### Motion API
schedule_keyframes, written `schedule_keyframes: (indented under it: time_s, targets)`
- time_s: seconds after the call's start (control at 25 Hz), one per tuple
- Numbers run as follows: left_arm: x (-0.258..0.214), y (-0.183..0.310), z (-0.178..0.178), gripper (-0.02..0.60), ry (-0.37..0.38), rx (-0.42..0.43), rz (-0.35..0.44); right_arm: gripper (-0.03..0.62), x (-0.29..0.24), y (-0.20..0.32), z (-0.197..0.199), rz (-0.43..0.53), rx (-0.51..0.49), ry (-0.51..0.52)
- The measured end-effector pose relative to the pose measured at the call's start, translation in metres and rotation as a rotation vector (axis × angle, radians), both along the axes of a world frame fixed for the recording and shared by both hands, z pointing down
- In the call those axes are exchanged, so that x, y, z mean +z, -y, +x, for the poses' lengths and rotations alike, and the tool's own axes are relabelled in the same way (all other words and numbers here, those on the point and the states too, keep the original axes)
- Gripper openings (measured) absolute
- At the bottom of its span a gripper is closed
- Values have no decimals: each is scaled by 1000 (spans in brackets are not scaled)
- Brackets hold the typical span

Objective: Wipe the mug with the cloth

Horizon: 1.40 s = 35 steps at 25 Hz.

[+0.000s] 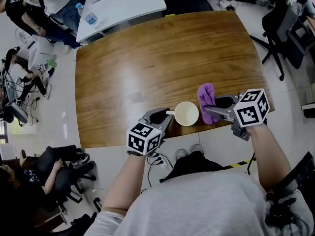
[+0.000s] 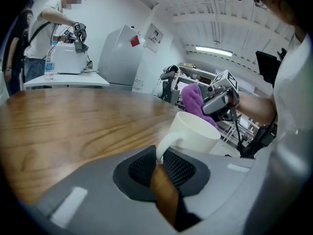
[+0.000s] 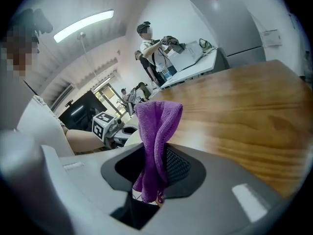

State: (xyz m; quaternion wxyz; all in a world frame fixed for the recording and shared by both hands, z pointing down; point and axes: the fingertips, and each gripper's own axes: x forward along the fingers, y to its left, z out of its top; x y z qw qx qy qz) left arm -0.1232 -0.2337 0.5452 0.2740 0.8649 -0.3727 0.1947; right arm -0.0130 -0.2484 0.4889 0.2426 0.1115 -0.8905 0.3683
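Note:
A cream mug (image 1: 187, 113) stands upright near the front edge of the wooden table (image 1: 162, 58), its handle pointing left. My left gripper (image 1: 169, 115) is shut on that handle; in the left gripper view the white handle (image 2: 164, 148) runs down between the dark pads at the left gripper (image 2: 160, 159). The purple cloth (image 1: 206, 99) hangs just right of the mug, and my right gripper (image 1: 210, 110) is shut on it. In the right gripper view the cloth (image 3: 156, 131) stands up folded from the jaws of the right gripper (image 3: 154, 166). Cloth and mug look close; whether they touch I cannot tell.
A white table (image 1: 123, 4) with a water bottle (image 1: 90, 17) stands beyond the wooden one. A black office chair (image 1: 280, 28) is at the far right. People sit at the left, with cables (image 1: 24, 90) on the floor. A person stands at a far desk (image 2: 63, 80).

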Motion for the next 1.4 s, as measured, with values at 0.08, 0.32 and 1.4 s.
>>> schedule_keyframes:
  time_s: [0.08,0.32,1.4]
  targets:
    - [0,0,0,40,-6,0,-3,110,4,0,-5,-6,-33,-17]
    - [-2,7,1,38,-33,-14,-6,110,29,0,-17,-40,-108,-75]
    - [-2,21,5,25,-54,35,-26,110,-16,51,-85,97,-121,45]
